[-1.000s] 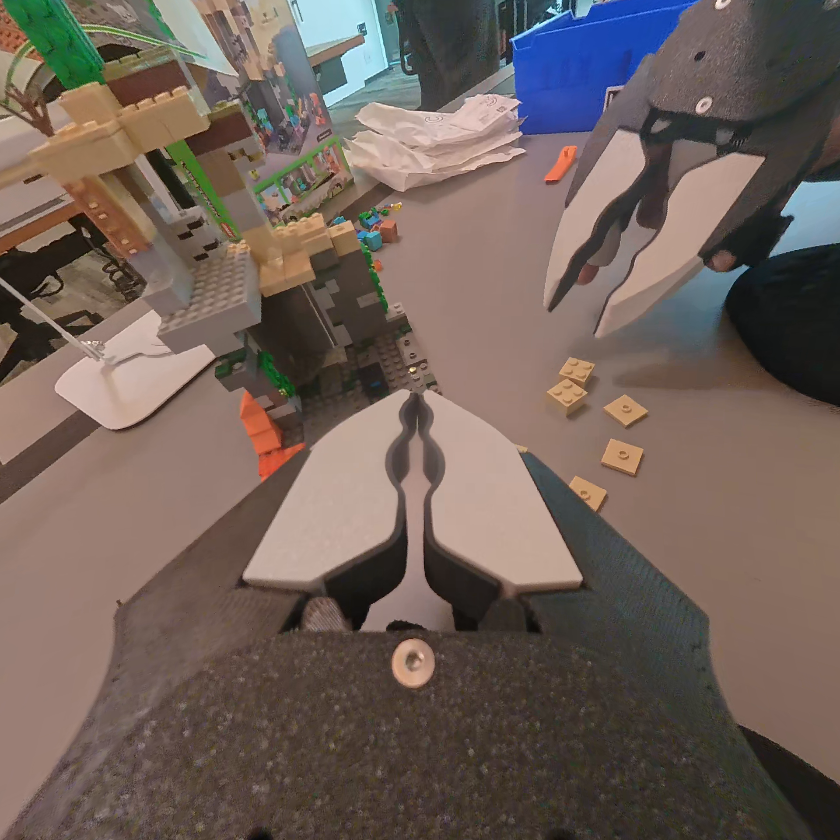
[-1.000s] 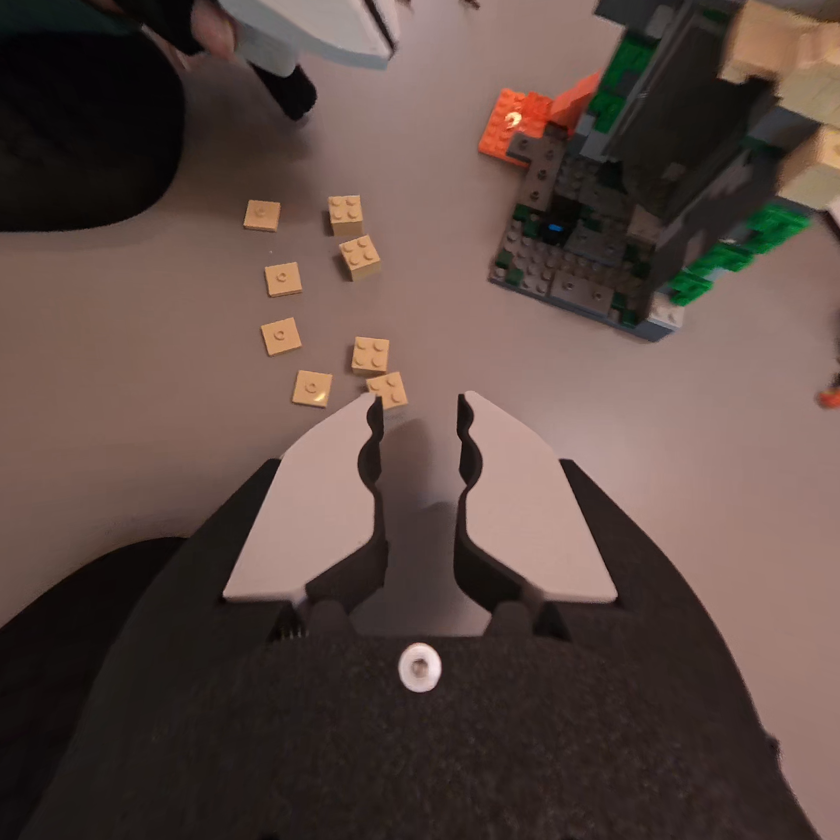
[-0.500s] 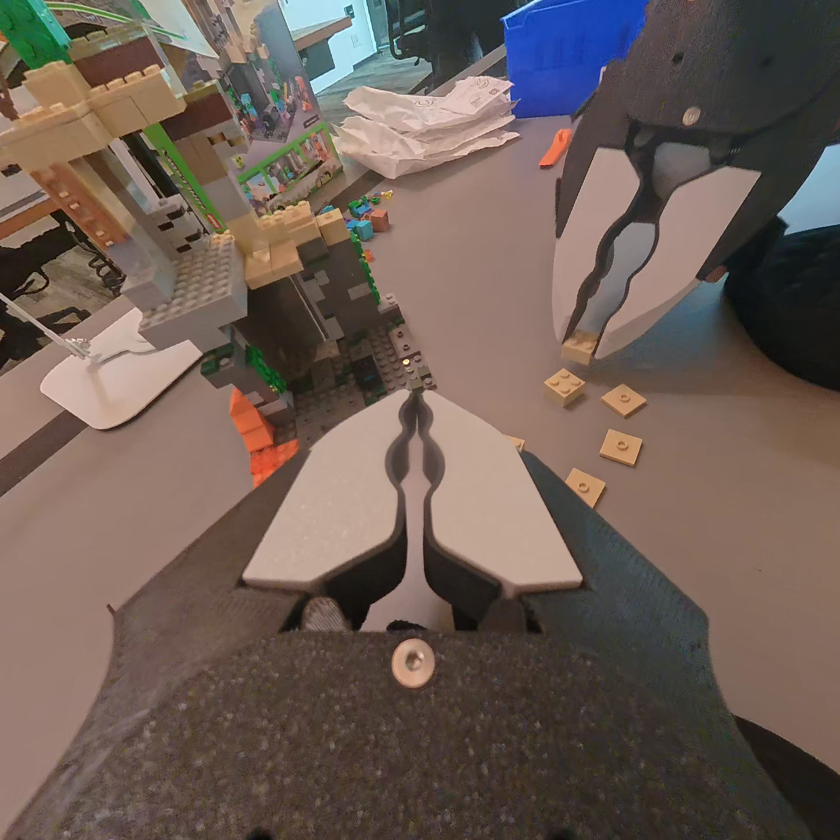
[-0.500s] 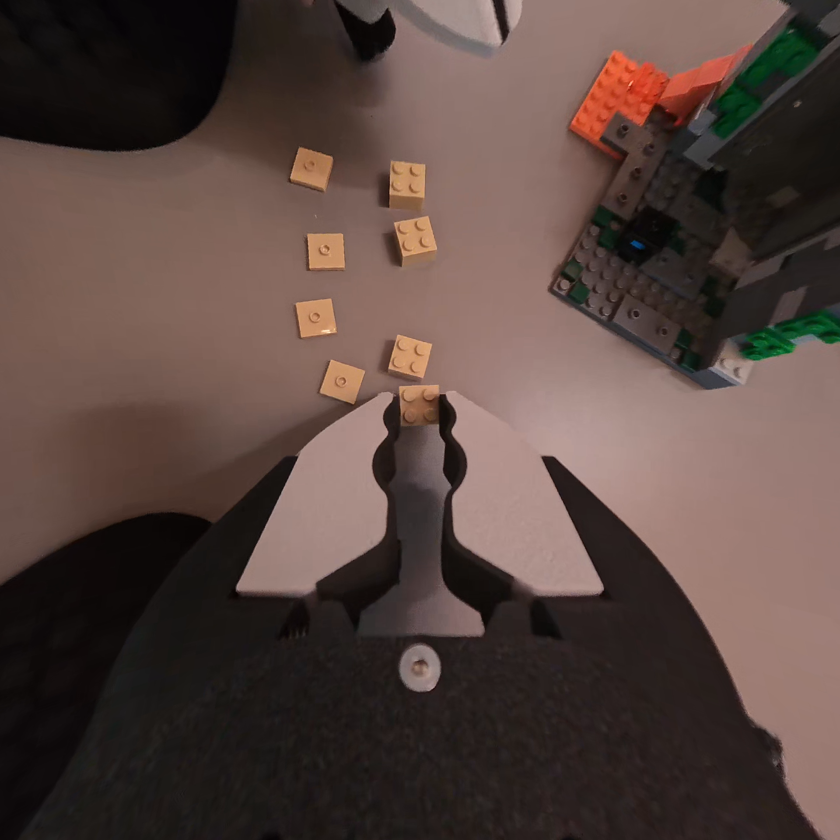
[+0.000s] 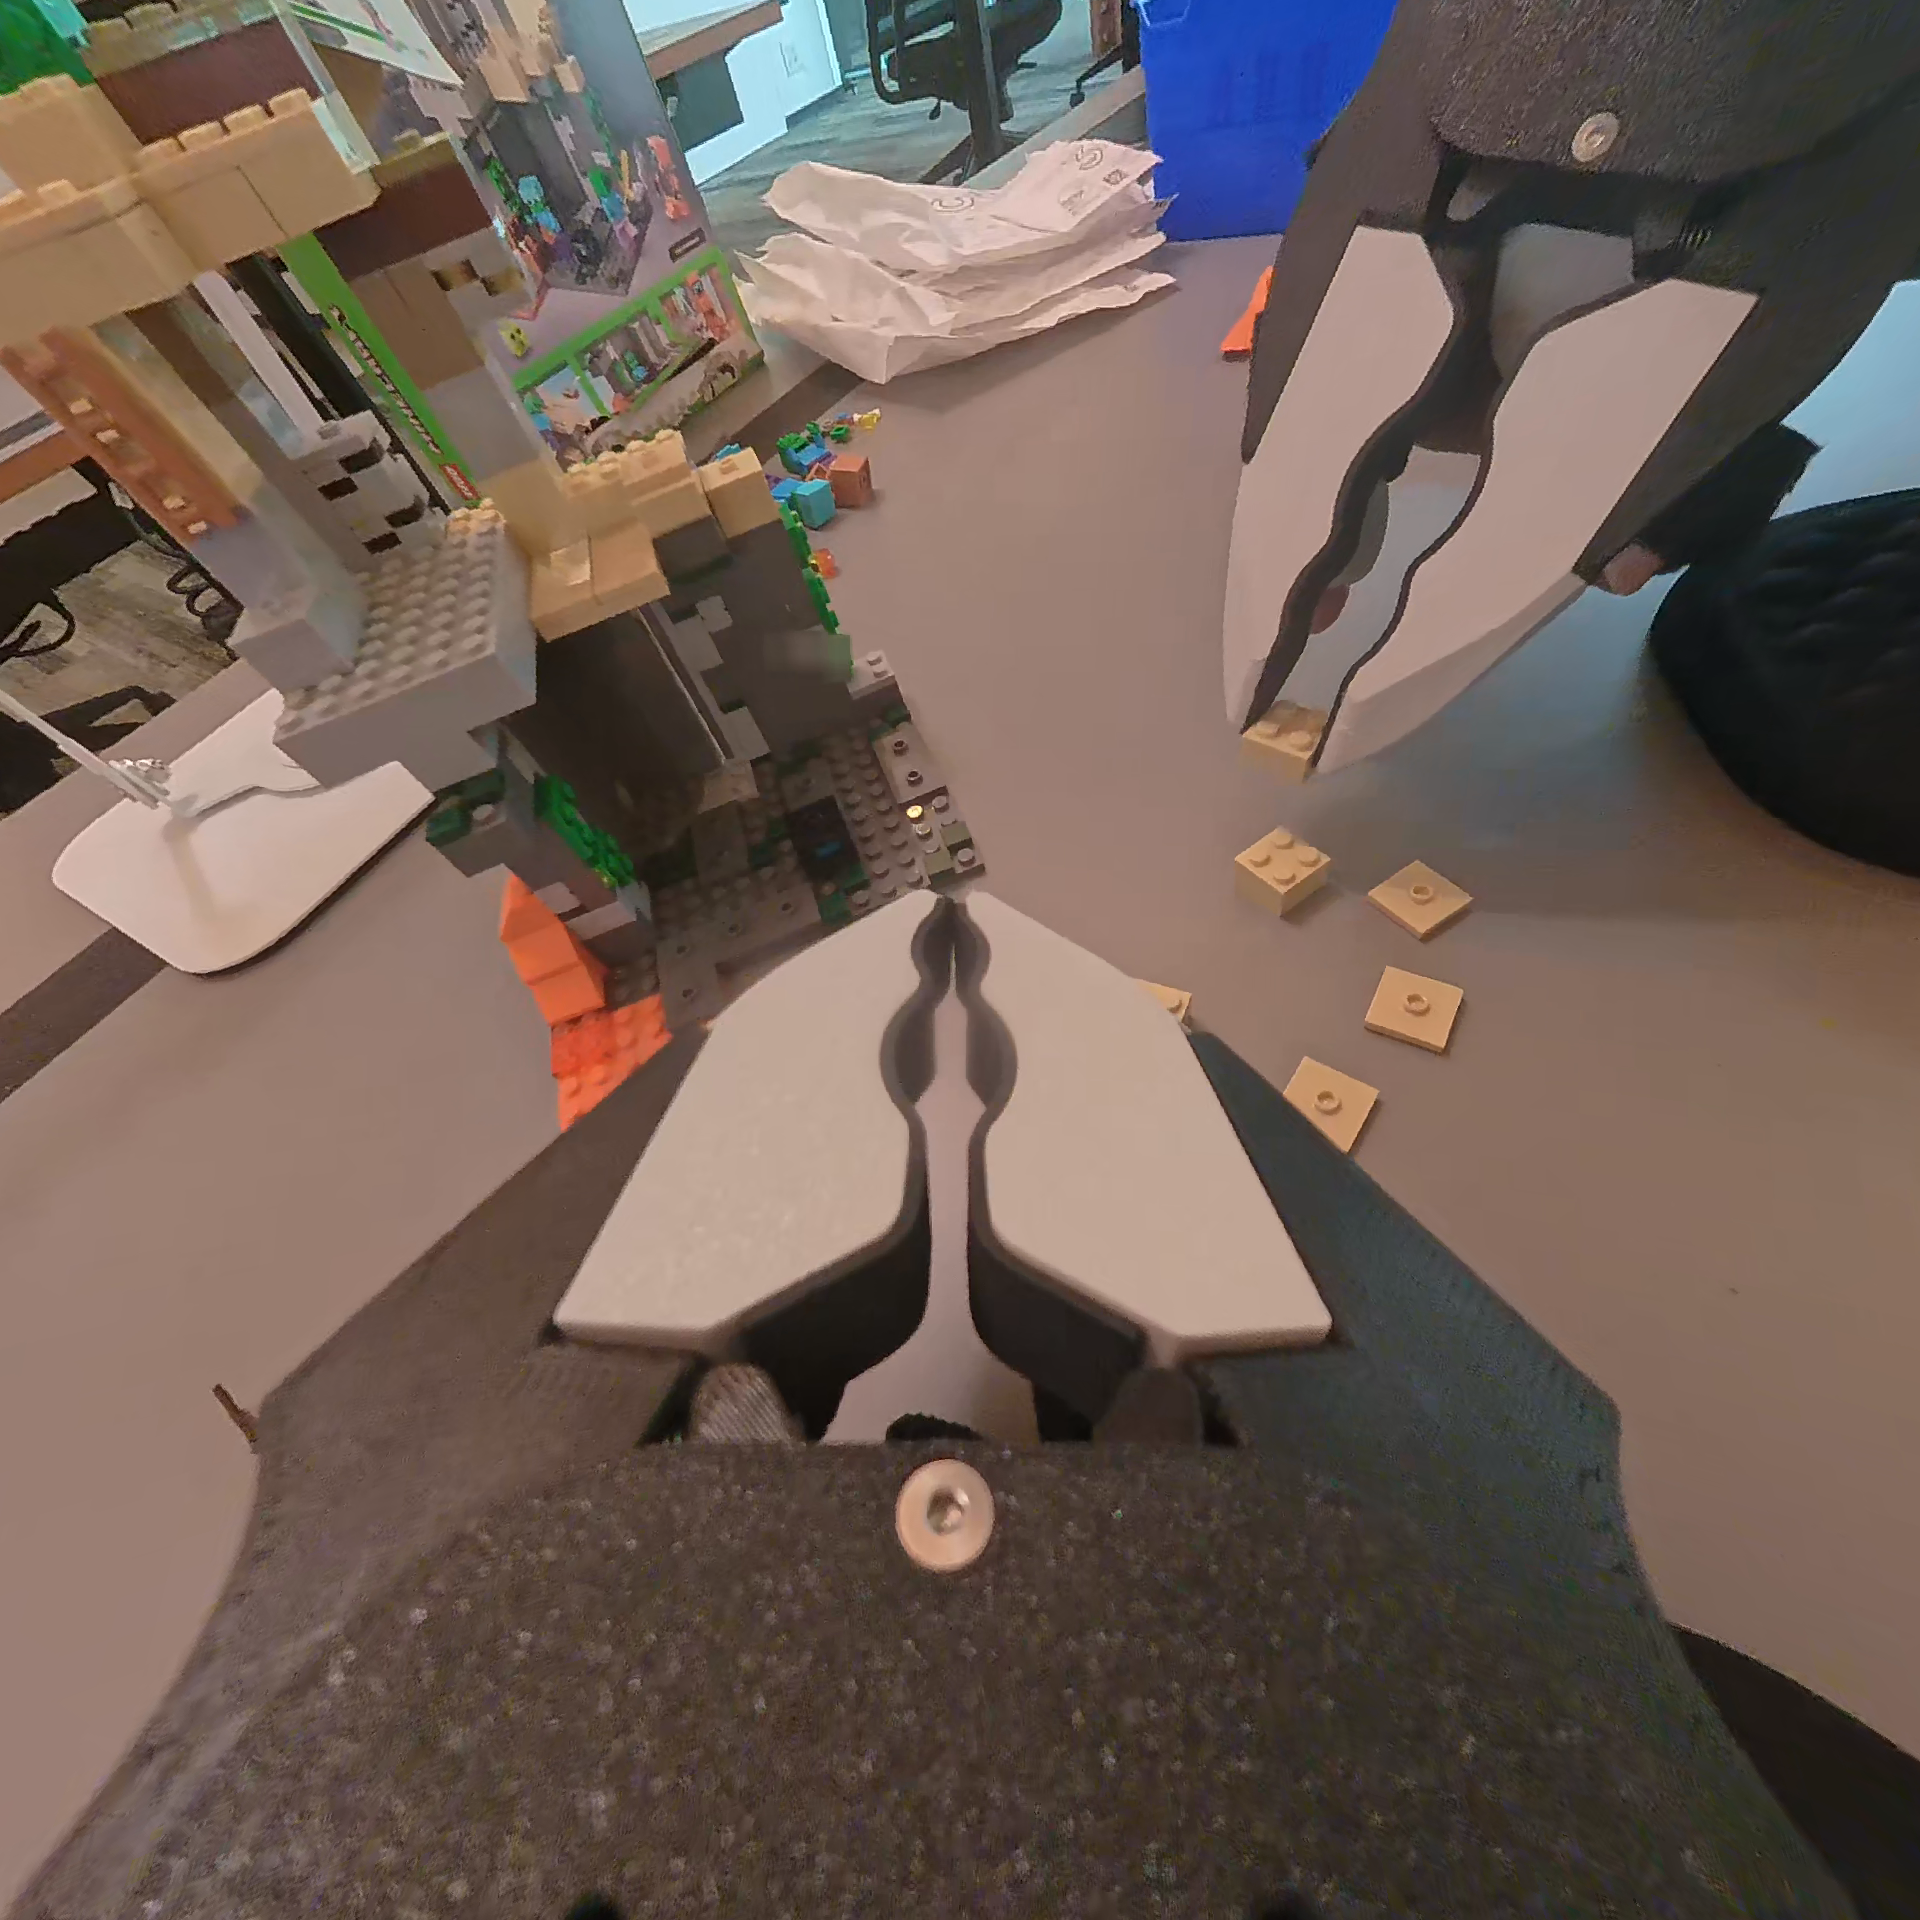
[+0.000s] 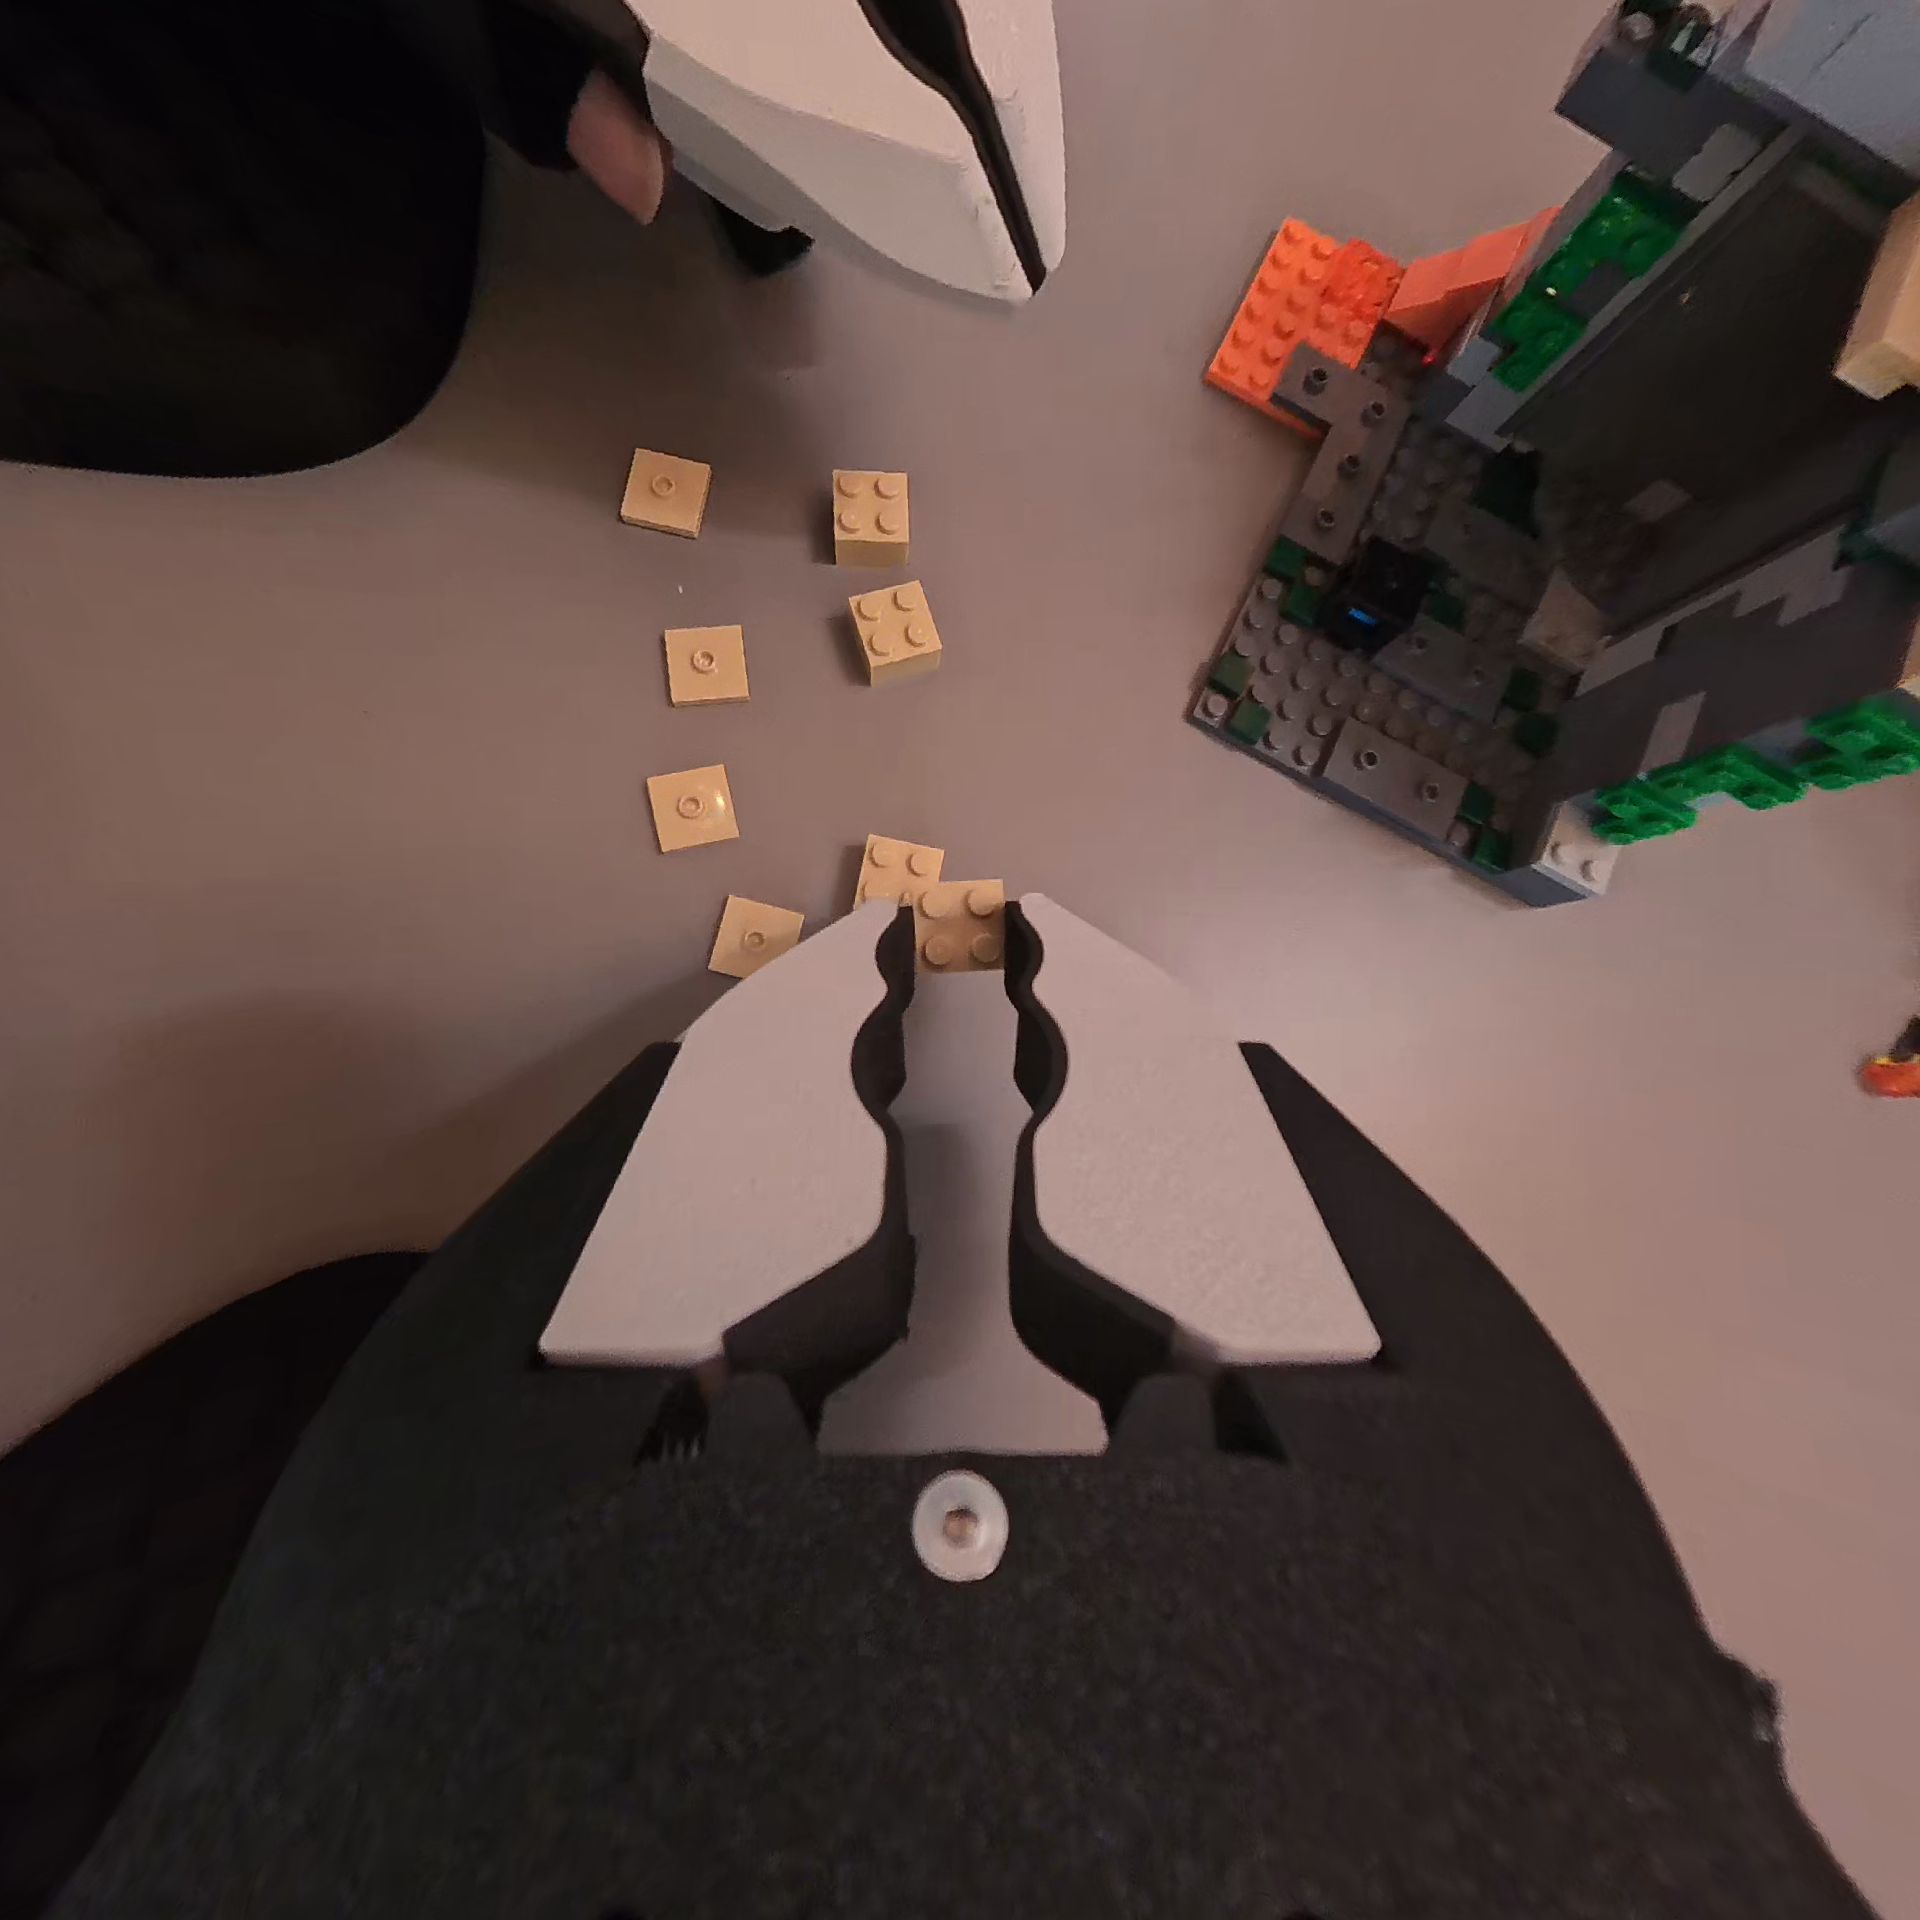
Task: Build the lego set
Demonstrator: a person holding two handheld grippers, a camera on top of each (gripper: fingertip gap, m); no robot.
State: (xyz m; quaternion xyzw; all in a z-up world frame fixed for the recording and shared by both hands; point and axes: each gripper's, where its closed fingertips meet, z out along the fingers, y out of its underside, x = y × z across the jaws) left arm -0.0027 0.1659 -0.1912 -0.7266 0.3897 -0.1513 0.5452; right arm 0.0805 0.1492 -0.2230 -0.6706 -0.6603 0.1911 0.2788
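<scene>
My right gripper (image 6: 961, 920) is shut on a tan 2x2 brick (image 6: 961, 925) and holds it just above the grey table; it also shows in the left wrist view (image 5: 1288, 732) with the brick (image 5: 1280, 743) at its tips. My left gripper (image 5: 948, 906) is shut and empty, in front of the grey, green and tan lego build (image 5: 644, 665), which also shows in the right wrist view (image 6: 1507, 644). Loose tan bricks (image 6: 894, 629) and flat tan tiles (image 6: 707, 665) lie on the table between the grippers.
An orange plate (image 6: 1299, 312) sticks out at the build's base. A set box (image 5: 603, 260), crumpled white paper bags (image 5: 966, 249), a blue bin (image 5: 1236, 114), small loose coloured pieces (image 5: 821, 488) and a white stand base (image 5: 229, 862) lie beyond. A dark sleeve (image 5: 1808, 675) rests at right. There is about 10 cm between the tips of the two grippers. The orange plate (image 6: 1299, 312) lies around 11 cm away from my left fingertips.
My right gripper came down over the tan 2x2 brick, closed on it and lifted it slightly off the table. My left gripper stayed shut and barely moved.
</scene>
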